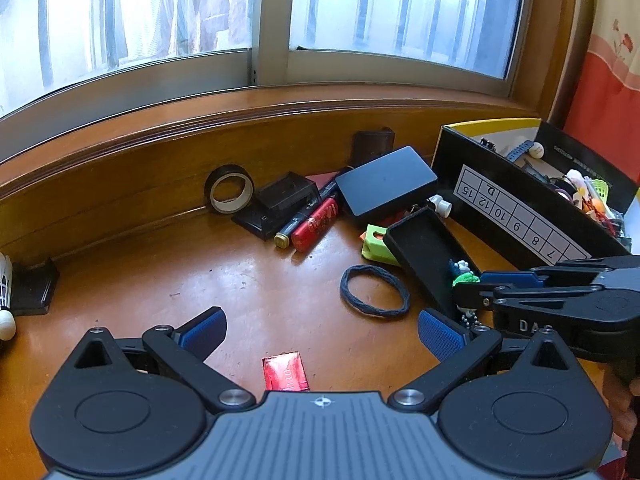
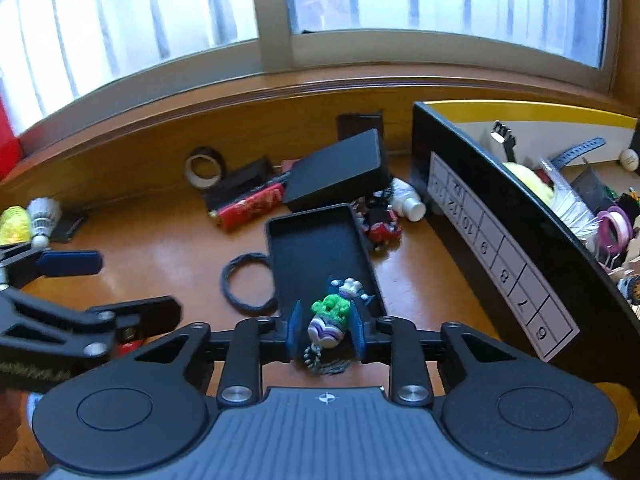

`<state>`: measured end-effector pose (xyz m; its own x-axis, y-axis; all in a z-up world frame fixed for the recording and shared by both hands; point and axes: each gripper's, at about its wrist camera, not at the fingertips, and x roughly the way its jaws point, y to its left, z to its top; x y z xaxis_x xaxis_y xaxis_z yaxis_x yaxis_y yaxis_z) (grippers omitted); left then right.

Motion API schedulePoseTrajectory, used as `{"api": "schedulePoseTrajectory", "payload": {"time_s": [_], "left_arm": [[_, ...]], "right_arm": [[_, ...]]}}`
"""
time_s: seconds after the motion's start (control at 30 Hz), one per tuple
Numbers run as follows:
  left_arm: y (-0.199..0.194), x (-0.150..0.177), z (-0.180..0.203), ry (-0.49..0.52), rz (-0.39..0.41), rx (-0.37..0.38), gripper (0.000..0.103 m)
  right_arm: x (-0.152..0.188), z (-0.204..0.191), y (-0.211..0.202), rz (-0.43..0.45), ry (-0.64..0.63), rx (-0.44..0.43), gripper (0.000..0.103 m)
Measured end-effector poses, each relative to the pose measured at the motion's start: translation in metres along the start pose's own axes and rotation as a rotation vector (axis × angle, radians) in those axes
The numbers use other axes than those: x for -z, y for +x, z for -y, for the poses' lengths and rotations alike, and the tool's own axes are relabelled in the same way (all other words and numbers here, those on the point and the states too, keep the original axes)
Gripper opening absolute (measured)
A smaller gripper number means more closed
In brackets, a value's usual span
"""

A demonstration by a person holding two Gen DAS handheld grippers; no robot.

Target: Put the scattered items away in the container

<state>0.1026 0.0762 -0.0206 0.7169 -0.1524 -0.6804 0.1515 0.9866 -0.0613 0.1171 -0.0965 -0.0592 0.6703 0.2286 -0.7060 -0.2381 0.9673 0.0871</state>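
Note:
My right gripper (image 2: pixel 327 330) is shut on a small green, white and purple toy keychain (image 2: pixel 330 318) with a bead chain, at the near end of a shallow black tray (image 2: pixel 316 248). In the left wrist view the right gripper (image 1: pixel 466 292) holds the toy (image 1: pixel 464 276) by that tray (image 1: pixel 424 248). My left gripper (image 1: pixel 320 332) is open above a red foil packet (image 1: pixel 285 372). The big black and yellow container (image 2: pixel 500 224) full of small items stands at the right; it also shows in the left wrist view (image 1: pixel 516 208).
On the wooden sill lie a black hair tie (image 1: pixel 374 290), a black box lid (image 1: pixel 386 184), a tape roll (image 1: pixel 229 194), a red lighter (image 1: pixel 316 224), a marker (image 1: pixel 298 222), a green block (image 1: pixel 374 244), a white bottle (image 2: pixel 408 202), a red toy car (image 2: pixel 380 224) and shuttlecocks (image 2: pixel 42 216).

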Motion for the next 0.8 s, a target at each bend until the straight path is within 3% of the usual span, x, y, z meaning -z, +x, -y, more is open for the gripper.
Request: {"api": "schedulePoseTrajectory", "payload": {"time_s": [0.23,0.4,0.5,0.63,0.8], "left_arm": [[0.002,0.001,-0.005,-0.019,-0.009,0.002,0.103],[0.003,0.002,-0.008,-0.013,-0.016,-0.021,0.103],[0.002,0.004,-0.013,-0.014,-0.021,-0.031,0.103],[0.002,0.014,-0.023,-0.024,-0.044,-0.058,0.103],[0.0,0.029,-0.036,-0.044,-0.083,-0.072,0.101]], "right_arm": [[0.002,0.004,0.013,-0.027,0.018,0.006,0.029],[-0.001,0.006,-0.003,0.026,0.021,-0.025,0.029],[-0.002,-0.001,-0.02,0.039,-0.04,-0.102,0.029],[0.008,-0.021,-0.029,-0.025,-0.159,-0.226,0.029],[0.021,-0.047,-0.025,-0.092,-0.285,-0.245,0.029]]}}
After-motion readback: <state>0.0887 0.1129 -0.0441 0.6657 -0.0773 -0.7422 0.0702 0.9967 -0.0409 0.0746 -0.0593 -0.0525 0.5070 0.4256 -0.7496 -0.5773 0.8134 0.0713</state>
